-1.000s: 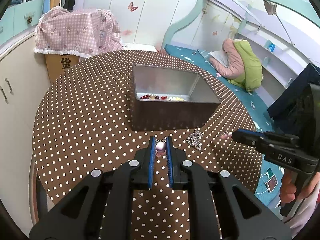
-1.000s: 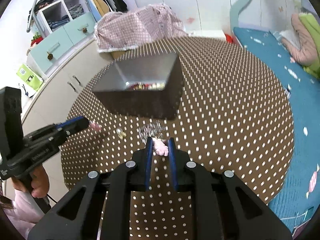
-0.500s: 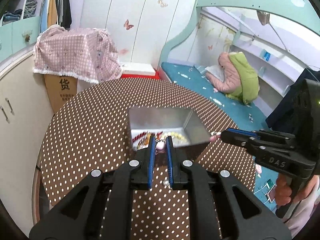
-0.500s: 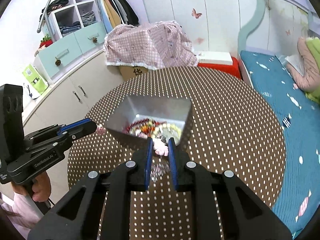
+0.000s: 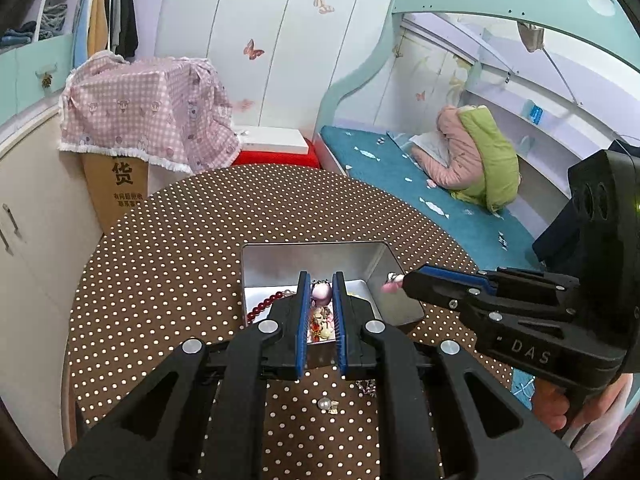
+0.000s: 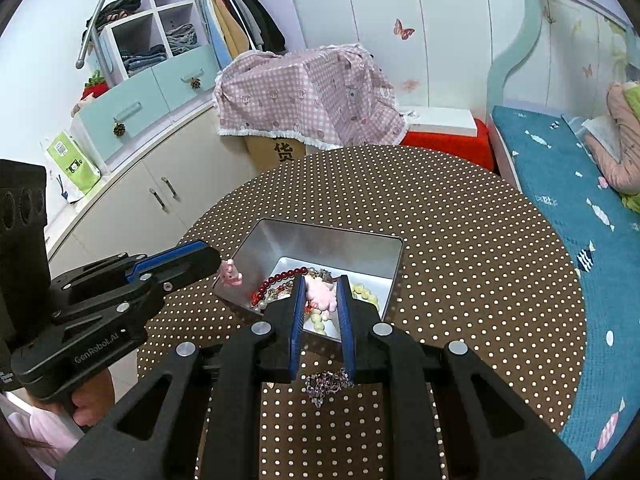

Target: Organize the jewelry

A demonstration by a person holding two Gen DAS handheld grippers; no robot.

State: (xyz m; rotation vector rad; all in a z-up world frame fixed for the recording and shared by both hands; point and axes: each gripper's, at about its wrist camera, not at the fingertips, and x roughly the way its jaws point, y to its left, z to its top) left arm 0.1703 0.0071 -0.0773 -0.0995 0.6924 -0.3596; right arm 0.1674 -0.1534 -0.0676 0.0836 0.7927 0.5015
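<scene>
A silver metal tin (image 5: 372, 264) (image 6: 320, 244) stands on the brown polka-dot round table (image 5: 180, 248) (image 6: 460, 240); it holds red beads (image 6: 282, 278), pearls and other jewelry. My left gripper (image 5: 320, 280) is shut on a small pink bead ornament (image 5: 321, 294), raised over the tin. My right gripper (image 6: 322, 286) is shut on a pink charm (image 6: 320, 296), also raised over the tin. The right gripper shows in the left wrist view (image 5: 394, 282), the left one in the right wrist view (image 6: 228, 270).
A loose pearl with a gold piece (image 5: 326, 404) and a sparkly purple-silver piece (image 6: 326, 384) lie on the table in front of the tin. A cardboard box under pink checked cloth (image 5: 144, 116), cabinets (image 6: 152, 184) and a bed (image 5: 420, 184) surround the table.
Both grippers have risen from near the table surface and moved forward over the tin, each still holding its piece. The tin's inside now shows from above.
</scene>
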